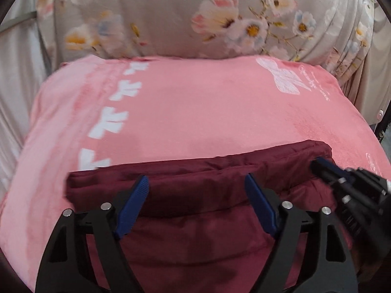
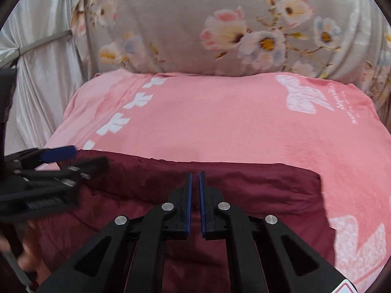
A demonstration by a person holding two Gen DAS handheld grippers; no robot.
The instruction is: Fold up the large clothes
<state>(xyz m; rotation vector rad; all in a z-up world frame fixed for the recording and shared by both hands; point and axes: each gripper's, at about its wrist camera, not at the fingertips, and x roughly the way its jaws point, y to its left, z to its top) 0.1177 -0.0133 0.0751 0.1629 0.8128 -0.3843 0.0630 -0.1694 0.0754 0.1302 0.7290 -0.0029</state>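
A dark maroon garment (image 1: pixel 195 219) lies folded in layers on a pink blanket (image 1: pixel 207 102), at its near edge. My left gripper (image 1: pixel 196 183) is open and empty, its blue pads spread wide just above the garment's folded far edge. My right gripper (image 2: pixel 195 178) is shut with nothing visible between its pads, hovering over the garment (image 2: pixel 256 195) near its far edge. The right gripper also shows in the left wrist view (image 1: pixel 325 168) at the garment's right corner. The left gripper shows in the right wrist view (image 2: pixel 73 158) at the garment's left corner.
The pink blanket (image 2: pixel 220 122) has white bow prints and covers the bed. A grey floral pillow (image 2: pixel 220 24) stands behind it. A pale satin curtain (image 2: pixel 41 48) hangs at the left.
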